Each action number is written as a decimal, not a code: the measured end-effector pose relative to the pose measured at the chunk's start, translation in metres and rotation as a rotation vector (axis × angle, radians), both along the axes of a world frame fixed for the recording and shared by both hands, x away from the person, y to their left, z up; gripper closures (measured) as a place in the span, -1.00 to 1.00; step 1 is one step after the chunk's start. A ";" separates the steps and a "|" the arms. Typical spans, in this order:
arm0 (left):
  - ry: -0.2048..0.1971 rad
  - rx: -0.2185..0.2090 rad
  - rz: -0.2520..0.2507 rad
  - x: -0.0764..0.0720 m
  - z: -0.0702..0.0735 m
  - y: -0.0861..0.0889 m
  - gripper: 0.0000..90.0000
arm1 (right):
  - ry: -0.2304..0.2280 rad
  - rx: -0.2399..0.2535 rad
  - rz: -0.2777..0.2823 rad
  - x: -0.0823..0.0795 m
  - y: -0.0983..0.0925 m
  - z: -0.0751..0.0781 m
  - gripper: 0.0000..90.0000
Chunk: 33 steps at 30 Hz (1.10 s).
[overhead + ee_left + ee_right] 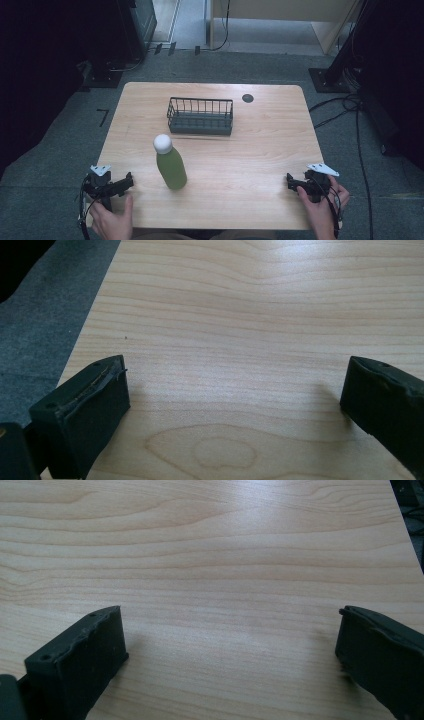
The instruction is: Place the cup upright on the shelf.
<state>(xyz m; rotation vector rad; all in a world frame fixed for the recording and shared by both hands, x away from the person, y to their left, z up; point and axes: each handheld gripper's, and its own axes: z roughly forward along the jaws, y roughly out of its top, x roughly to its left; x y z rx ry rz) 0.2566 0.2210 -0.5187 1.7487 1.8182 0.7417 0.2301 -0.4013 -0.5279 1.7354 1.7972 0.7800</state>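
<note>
A green bottle [170, 165] with a white cap stands upright near the middle of the wooden table [250, 160]. Behind it sits a black wire basket [200, 116], which looks empty. My left gripper [120, 184] rests at the table's front left corner, to the left of the bottle and apart from it. In the left gripper view its jaws [235, 395] are spread wide over bare wood. My right gripper [296, 182] sits at the front right edge, held by a hand. Its jaws [230, 640] are wide apart with nothing between them.
A small dark round spot [248, 98] marks the table's far right part. Grey carpet surrounds the table, with cables [350, 107] on the floor at the right and dark equipment stands at the back corners.
</note>
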 end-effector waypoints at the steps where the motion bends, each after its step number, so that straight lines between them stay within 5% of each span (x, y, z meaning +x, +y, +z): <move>1: 0.000 0.000 0.000 0.000 0.000 0.000 -1.00 | 0.000 0.000 0.000 0.000 0.000 0.000 -1.00; 8: -0.002 -0.003 0.022 0.002 0.000 -0.003 -1.00 | -0.001 0.001 -0.001 0.000 0.000 0.000 -1.00; 18: -0.002 0.002 -0.061 -0.021 0.000 -0.017 -1.00 | -0.001 0.001 -0.001 0.000 0.000 0.000 -1.00; 26: -0.047 0.036 -0.151 -0.044 0.005 -0.044 -1.00 | -0.001 0.001 -0.001 0.000 0.000 0.000 -1.00; 33: -0.069 0.007 -0.194 -0.053 0.007 -0.057 -1.00 | -0.001 0.002 -0.002 0.000 0.000 0.000 -1.00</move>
